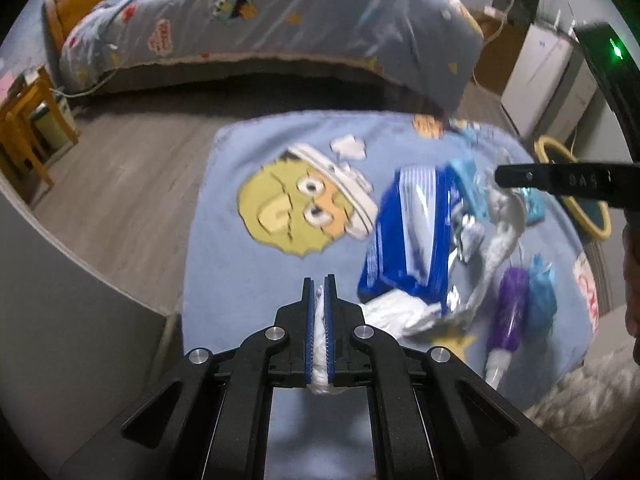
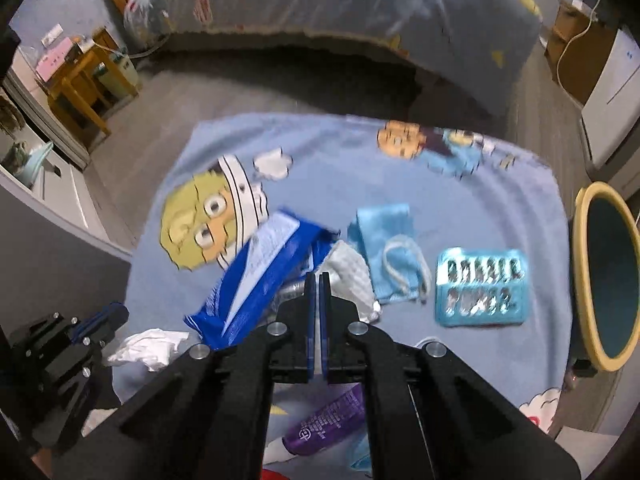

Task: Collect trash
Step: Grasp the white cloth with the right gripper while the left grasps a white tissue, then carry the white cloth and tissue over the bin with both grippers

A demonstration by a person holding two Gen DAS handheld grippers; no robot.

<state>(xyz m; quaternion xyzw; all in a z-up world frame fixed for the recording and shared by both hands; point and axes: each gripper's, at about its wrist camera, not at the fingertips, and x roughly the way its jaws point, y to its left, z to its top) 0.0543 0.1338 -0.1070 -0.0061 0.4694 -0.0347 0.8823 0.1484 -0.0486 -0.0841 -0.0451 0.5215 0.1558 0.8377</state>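
Trash lies on a light blue cartoon rug [image 1: 248,152]. My left gripper [image 1: 319,284] is shut on a white tissue [image 1: 320,340], and the rest of the tissue trails off to the right. Beside it lie a blue snack wrapper [image 1: 408,236] and a purple tube [image 1: 510,312]. My right gripper [image 1: 498,176] enters from the right, and a crumpled white paper towel [image 1: 502,232] hangs from its tip. In the right wrist view, that right gripper [image 2: 318,280] is shut, with the paper towel [image 2: 352,276] bunched at its fingertips. A blue face mask [image 2: 388,248] and a blister pack [image 2: 480,288] lie further right.
A yellow-rimmed bin [image 2: 582,240] stands off the rug's right edge. Behind the rug is a bed with a blue cartoon quilt [image 1: 280,16]. A wooden stool [image 1: 28,128] is at the left, a white appliance [image 1: 544,76] at the right, and a grey cabinet [image 1: 60,280] at the near left.
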